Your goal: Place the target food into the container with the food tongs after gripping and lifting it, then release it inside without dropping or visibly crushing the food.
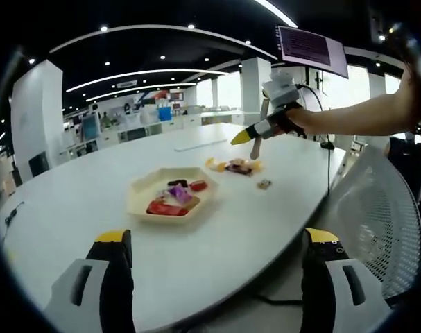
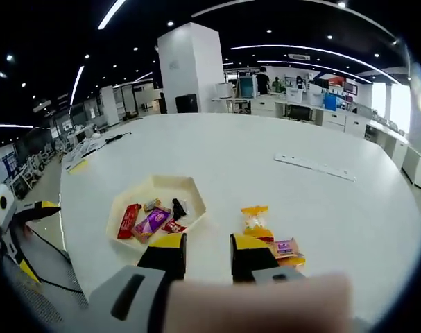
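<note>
Our right gripper (image 2: 202,255), jaws apart and empty, hovers over snack packets (image 2: 265,239) right of the tray (image 2: 155,189). We judge them light and crinkly, best pinched mid-body. Our left gripper (image 1: 213,257) hangs open at lower frame.

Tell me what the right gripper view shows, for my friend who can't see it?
The right hand-held gripper hovers open over a big white table, between a cream hexagon tray holding wrapped snacks and a small pile of snack packets lying on the table. The left hand-held gripper peeks in at the left edge, with an office behind.
</note>
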A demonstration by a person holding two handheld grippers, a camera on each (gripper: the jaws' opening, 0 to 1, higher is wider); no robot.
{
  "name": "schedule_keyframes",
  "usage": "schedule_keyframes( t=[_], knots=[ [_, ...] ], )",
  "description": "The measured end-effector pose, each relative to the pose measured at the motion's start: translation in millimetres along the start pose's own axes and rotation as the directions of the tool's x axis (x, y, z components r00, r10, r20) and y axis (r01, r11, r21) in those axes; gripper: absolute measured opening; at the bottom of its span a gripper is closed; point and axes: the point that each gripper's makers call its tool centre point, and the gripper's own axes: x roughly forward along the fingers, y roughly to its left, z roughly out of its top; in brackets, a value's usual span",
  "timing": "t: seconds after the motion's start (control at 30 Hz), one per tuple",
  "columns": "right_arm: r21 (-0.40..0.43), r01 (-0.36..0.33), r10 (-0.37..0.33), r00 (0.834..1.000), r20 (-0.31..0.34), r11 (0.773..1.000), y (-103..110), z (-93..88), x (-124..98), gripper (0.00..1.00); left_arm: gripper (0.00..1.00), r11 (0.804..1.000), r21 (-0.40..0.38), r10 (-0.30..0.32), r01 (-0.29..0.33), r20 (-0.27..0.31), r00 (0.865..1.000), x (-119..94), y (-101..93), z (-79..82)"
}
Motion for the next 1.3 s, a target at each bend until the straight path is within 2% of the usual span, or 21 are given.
schedule_keyframes(
  t=[0.3,0.6,0.77,0.83,1.03,1.17,1.2,1.3],
  knots=[
    [0.005,-0.014,0.015,0.999,-0.035,1.0,-2.3,-25.7,-4.1,0.25,0.99,1.0,0.0,0.002,-0.002,-0.001,1.0,-0.2,0.3,-0.6],
    [-0.051,-0.067,0.064,0.996,-0.064,0.996,3.4,-45.7,-2.5,0.25,0.99,1.0,-0.001,0.006,-0.006,-0.002,1.0,-0.8,0.2,-0.7],
    [-0.051,-0.081,0.076,0.994,-0.077,0.995,4.0,-55.0,0.2,0.25,0.99,1.0,-0.001,0.006,-0.006,-0.002,1.0,-0.8,0.1,-0.7],
    [-0.088,-0.089,0.082,0.993,-0.082,0.992,5.6,-57.9,1.8,0.25,0.99,1.0,-0.001,0.006,-0.006,-0.002,1.0,-0.9,0.1,-0.8],
    [-0.127,-0.106,0.093,0.99,-0.105,0.986,6.7,-61.7,8.3,0.25,0.99,1.0,-0.001,0.007,-0.007,-0.005,1.0,-1.1,0.1,-1.3],
    [-0.188,-0.144,0.125,0.986,-0.111,0.971,9.7,-60.1,11.2,0.25,0.99,1.0,-0.002,0.008,-0.008,-0.008,1.0,-1.2,0.1,-1.8],
    [-0.205,-0.179,0.157,0.98,-0.12,0.962,14.0,-61.1,11.8,0.25,0.99,1.0,-0.002,0.008,-0.008,-0.009,1.0,-1.1,0.1,-1.8],
    [-0.226,-0.219,0.193,0.972,-0.132,0.949,16.3,-62.5,11.8,0.25,0.99,1.0,-0.003,0.007,-0.007,-0.013,1.0,-1.0,0.3,-2.4]
  ],
)
